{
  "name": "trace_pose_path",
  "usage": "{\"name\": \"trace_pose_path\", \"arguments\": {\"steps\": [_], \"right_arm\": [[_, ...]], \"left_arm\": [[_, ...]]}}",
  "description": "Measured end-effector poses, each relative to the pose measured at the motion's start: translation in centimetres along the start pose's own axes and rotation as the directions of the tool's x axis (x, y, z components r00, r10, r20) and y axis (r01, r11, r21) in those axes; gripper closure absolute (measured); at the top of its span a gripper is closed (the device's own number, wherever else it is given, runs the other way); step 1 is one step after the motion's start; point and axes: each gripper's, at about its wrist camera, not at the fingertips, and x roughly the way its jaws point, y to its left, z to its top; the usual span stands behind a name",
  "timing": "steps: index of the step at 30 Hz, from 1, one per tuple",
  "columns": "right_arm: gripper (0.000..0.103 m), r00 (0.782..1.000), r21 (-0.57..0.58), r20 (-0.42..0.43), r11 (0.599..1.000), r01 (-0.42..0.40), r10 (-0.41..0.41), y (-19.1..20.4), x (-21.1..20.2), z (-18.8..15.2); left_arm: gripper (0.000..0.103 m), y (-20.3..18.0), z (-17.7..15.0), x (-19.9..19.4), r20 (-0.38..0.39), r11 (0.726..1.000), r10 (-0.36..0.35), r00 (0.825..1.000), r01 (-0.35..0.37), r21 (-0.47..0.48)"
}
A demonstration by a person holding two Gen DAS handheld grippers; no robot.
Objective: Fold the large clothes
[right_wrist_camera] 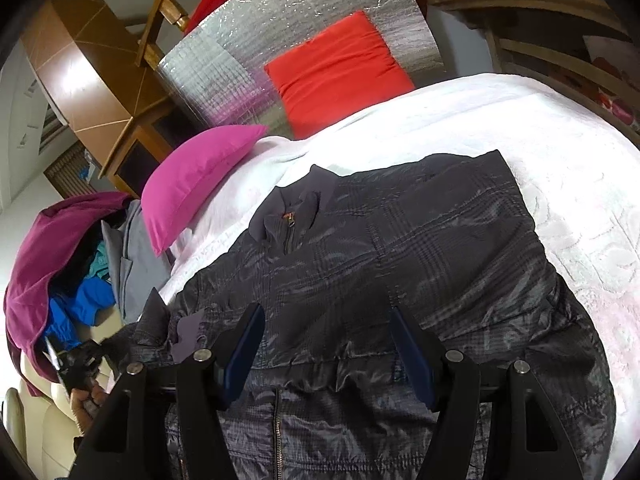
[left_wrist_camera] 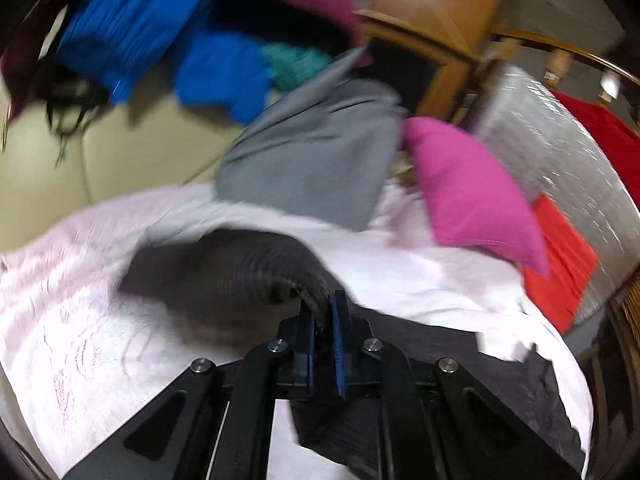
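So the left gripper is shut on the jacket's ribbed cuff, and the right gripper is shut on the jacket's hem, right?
Not quite. The left gripper is shut on the ribbed cuff, but the right wrist view shows the right gripper open above the dark jacket, gripping nothing.

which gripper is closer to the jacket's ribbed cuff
Left. The left gripper has its jaws shut on the ribbed cuff; the right gripper hangs open over the jacket's body.

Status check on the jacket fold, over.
Left gripper shut on jacket cuff. Right gripper open above jacket. Pink cushion beside collar.
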Motion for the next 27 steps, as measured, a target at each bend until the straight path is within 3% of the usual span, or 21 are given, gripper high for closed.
{"name": "trace_pose_path", "arguments": {"steps": [6,12,17,23,25,26,27], "right_arm": [[0.034,1.000,0.019,0.011,1.000,0.000,0.000,-0.6,-0.7,0.1],[0.034,1.000,0.048,0.011,0.999,0.000,0.000,-1.6,-1.2,0.3],[0.034,1.000,0.070,0.016,0.998,0.010,-0.011,-2.6,-1.6,0.7],[0.034,1.000,0.101,0.004,0.994,0.031,-0.031,-4.0,-1.2,1.1],[0.034,1.000,0.121,-0.002,0.992,0.028,-0.028,-4.6,-1.2,1.3],[0.034,1.000,0.132,-0.004,0.991,0.019,-0.018,-4.7,-1.2,1.3],[0.034,1.000,0.140,-0.005,0.990,0.009,-0.008,-4.9,-1.3,1.3]], "left_arm": [[0.096,-7.4,-3.2,-4.1,0.006,0.980,-0.149,0.989,0.147,0.136],[0.096,-15.6,-9.4,-6.1,-0.087,0.904,-0.275,0.957,0.289,0.314],[0.096,-20.3,-14.9,-5.4,-0.179,0.839,-0.273,0.945,0.325,0.437],[0.096,-22.0,-20.4,-1.8,-0.312,0.785,-0.147,0.939,0.302,0.540],[0.090,-22.2,-20.8,-2.7,-0.314,0.760,-0.148,0.938,0.311,0.570],[0.072,-22.2,-20.9,-3.2,-0.319,0.744,-0.158,0.935,0.325,0.584],[0.046,-22.2,-21.0,-3.9,-0.342,0.721,-0.174,0.923,0.356,0.595]]}}
